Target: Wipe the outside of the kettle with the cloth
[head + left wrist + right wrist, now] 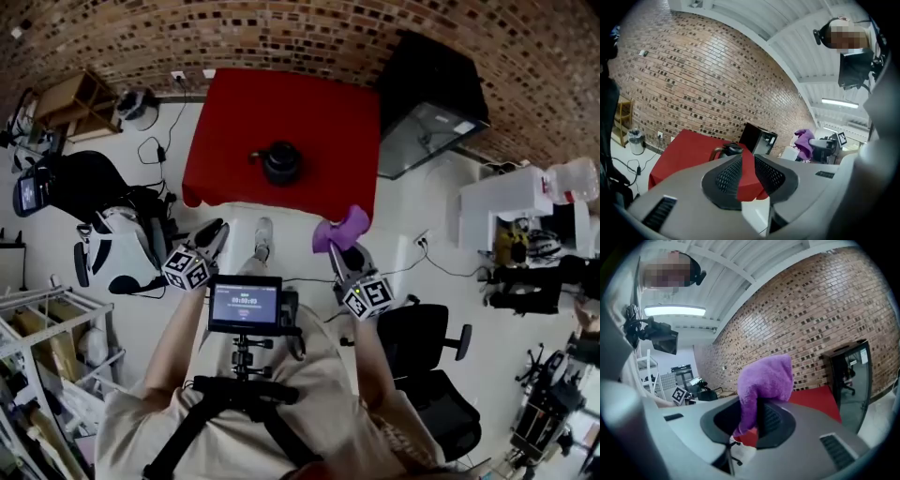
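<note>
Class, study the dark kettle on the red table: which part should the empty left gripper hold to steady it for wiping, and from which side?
Probably the curved handle on the kettle, at its left in the head view. It stands clear of the rounded body, narrow enough for the left gripper to close across. Come in from the left, leaving the body free for the cloth.

Cloth (341,228) purple. Kettle (280,161) black. Bench (234,122) plain red. Wall (281,28) brown brick, mottled dark and pale. Floor (408,211) white. Left tongs (746,157) grey, pads (727,176) black mesh.
</note>
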Motion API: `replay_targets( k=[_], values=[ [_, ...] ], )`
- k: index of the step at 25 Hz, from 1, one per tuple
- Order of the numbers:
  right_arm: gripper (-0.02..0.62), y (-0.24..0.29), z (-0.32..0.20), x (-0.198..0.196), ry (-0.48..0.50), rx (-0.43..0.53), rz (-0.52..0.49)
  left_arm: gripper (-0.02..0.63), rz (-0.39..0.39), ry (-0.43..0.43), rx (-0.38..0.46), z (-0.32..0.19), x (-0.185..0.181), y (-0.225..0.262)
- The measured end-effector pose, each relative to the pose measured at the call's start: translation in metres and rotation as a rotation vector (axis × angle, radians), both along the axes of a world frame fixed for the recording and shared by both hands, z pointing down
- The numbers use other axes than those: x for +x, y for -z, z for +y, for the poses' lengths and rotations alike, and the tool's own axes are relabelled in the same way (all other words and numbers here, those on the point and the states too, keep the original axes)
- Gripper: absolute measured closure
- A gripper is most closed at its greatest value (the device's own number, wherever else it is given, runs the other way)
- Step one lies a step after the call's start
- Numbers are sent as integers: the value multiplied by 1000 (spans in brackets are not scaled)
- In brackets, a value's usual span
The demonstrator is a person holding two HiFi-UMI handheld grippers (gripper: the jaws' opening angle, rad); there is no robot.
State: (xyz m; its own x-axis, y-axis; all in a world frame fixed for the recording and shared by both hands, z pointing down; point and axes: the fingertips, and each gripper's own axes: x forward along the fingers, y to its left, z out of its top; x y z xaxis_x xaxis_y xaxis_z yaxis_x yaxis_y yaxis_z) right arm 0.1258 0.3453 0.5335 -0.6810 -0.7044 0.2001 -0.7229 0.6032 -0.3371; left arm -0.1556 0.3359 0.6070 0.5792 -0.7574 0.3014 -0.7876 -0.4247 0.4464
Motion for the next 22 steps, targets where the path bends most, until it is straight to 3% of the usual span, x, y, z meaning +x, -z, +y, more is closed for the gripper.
replay_targets(
  k=[4,10,15,22],
  values=[
    [506,-5,-57,-12,-42,-18,4,485,-104,-102,-32,-76,0,-32],
    [506,-4,-135,-23,-100,-22,5,432,-315,-343,-130,-171,10,-92],
    [506,-15,-178,-32,-129,-34,11,401,-418,-475,-159,-216,16,-136],
    [506,-29,-201,-33,-117,-85,-2,359,-509,-589,-215,-230,35,-176]
  ],
)
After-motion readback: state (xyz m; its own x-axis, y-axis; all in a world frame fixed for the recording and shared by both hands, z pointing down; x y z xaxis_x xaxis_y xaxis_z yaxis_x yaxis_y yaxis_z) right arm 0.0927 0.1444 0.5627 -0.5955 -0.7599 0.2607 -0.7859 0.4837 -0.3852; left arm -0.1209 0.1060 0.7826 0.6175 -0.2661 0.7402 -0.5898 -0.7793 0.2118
